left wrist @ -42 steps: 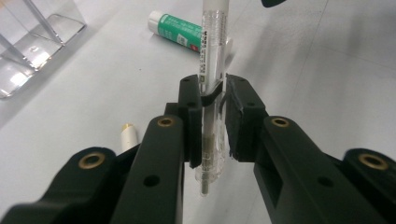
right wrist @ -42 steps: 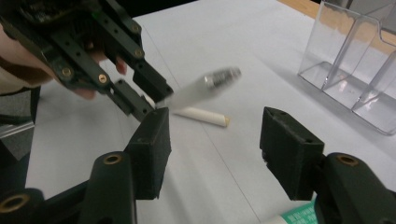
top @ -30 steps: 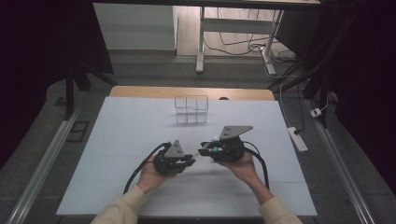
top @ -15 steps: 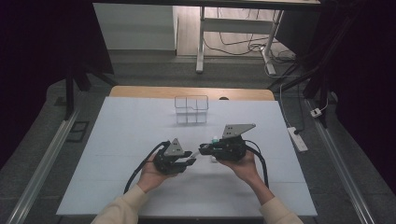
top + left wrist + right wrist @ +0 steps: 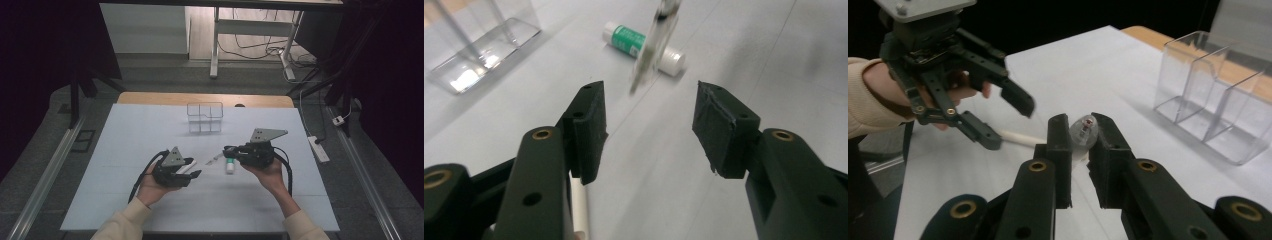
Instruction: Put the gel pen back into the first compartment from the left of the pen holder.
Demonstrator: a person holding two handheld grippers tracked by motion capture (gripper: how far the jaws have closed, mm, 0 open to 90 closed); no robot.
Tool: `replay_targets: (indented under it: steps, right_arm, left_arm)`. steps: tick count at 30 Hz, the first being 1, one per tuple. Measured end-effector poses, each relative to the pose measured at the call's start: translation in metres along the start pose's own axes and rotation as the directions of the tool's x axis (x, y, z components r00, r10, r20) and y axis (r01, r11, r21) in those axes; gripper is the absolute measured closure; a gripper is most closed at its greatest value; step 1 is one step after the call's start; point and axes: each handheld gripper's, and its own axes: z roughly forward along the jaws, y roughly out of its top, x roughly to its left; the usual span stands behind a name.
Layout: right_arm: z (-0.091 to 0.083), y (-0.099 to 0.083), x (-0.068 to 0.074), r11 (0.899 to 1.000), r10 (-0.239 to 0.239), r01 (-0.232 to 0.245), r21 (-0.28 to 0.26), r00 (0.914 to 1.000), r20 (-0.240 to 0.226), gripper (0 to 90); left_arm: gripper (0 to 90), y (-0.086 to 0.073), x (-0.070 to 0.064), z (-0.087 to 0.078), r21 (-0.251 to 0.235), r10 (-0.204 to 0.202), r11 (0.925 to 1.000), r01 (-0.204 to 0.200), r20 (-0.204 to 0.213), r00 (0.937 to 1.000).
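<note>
My right gripper (image 5: 1079, 132) is shut on a slender clear item (image 5: 1083, 131) with a small red part inside. In the high view that item (image 5: 215, 160) sticks out leftward from the right gripper (image 5: 227, 150), and in the left gripper view it hangs tilted above the table (image 5: 651, 45). My left gripper (image 5: 649, 120) stands open with nothing between its pads, facing the right one (image 5: 194, 168) (image 5: 1007, 124). A small green-and-white bottle (image 5: 644, 47) (image 5: 229, 166) lies on its side on the table. A white stick (image 5: 1020, 137) (image 5: 579, 210) lies under the left gripper.
A clear plastic organiser (image 5: 205, 117) (image 5: 1218, 95) (image 5: 484, 45) with several compartments stands at the back middle of the white table (image 5: 125, 135). A white power strip (image 5: 318, 148) lies beside the table's right edge. Desk legs and cables are behind the table.
The two grippers have drawn slightly apart, left one toward the left. The green-and-white bottle now shows on the table below the right gripper.
</note>
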Motion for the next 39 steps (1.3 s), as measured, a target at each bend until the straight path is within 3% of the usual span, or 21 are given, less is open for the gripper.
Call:
replay_targets:
  steps: [23, 39]
  right_arm:
    - [-0.008, 0.011, -0.009, 0.997, 0.022, -0.014, -0.077, 0.9943, 0.104, 78.8]
    - [0.018, 0.045, -0.025, 0.995, 0.051, -0.039, -0.094, 0.9905, 0.128, 78.8]
  left_arm:
    - [45.0, -0.047, 0.015, -0.046, 0.036, -0.066, 0.9970, 0.069, -0.074, 0.9951]
    - [44.1, -0.059, 0.026, -0.051, 0.035, -0.116, 0.9923, 0.119, -0.069, 0.9908]
